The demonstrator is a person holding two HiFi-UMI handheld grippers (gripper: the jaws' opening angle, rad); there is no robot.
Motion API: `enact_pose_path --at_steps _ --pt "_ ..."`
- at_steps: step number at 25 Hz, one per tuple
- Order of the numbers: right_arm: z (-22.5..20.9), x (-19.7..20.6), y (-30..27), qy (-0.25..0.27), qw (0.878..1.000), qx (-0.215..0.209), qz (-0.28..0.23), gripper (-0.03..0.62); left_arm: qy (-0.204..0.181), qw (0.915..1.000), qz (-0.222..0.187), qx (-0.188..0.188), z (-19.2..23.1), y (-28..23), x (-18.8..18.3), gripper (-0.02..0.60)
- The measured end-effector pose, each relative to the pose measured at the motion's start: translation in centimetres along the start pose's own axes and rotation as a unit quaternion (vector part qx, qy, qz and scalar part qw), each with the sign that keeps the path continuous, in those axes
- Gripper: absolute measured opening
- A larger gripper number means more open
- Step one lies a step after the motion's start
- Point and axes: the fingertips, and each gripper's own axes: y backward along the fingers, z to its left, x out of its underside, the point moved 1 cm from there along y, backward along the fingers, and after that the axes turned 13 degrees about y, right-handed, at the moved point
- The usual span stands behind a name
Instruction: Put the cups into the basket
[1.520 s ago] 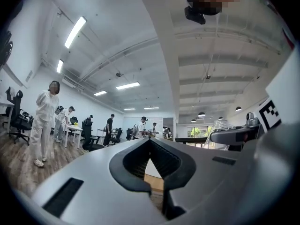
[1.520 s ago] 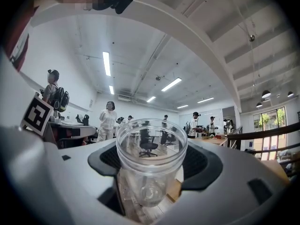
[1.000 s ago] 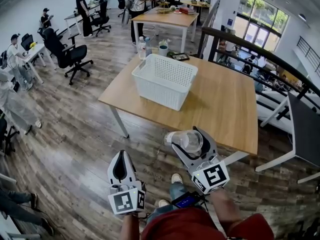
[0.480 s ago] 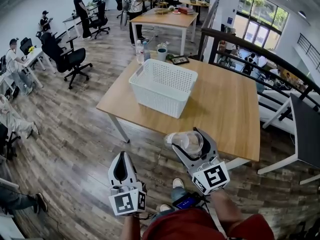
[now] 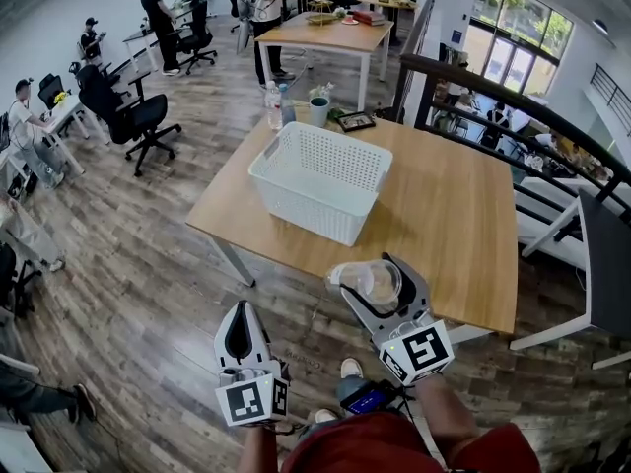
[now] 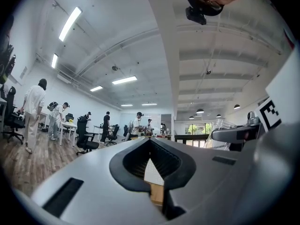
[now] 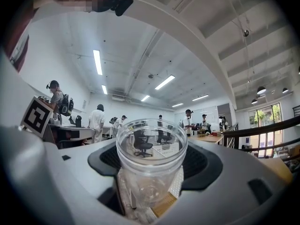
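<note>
Right hand-held gripper [image 5: 369, 278]: clamped on a clear cup [image 5: 373, 282], jaws pressing its lower body from both sides.
Clear cup: gripped with its open mouth pointing forward past the jaw tips; see-through, with nothing visible inside in the right gripper view [image 7: 151, 161].
Cup position: in the air over the near edge of the tabletop [image 5: 449, 220], well apart from the basket [image 5: 308, 208].
Left hand-held gripper [image 5: 240, 309]: closed and empty, tips meeting in the left gripper view [image 6: 150, 141], with only a spade-shaped gap between the black pads behind them.
Left gripper position: low and to the left of the right one, over the wooden floor [image 5: 148, 264], off the tabletop.
Basket: white, perforated walls, open top, standing upright on the far left part of the tabletop.
Beyond the basket: a clear bottle [image 5: 273, 104], a teal mug [image 5: 319, 112] and a flat dark-framed object [image 5: 356, 121] along the far edge of the tabletop, all outside the basket.
Tabletop: light wood, square, on white legs.
Surroundings: open office with black chairs [image 5: 133, 116], a second wooden table [image 5: 325, 35] further back, and several people standing or sitting at desks.
</note>
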Motion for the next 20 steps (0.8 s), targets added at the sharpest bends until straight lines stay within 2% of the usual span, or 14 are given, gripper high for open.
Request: enact_pose_path --at_steps 20 --pt "-8.0 0.1 -5.8 -0.012 1.000 0.003 -0.017 0.357 -0.015 0.9998 0.002 0.009 -2.7 -10.1 -0.5 0.000"
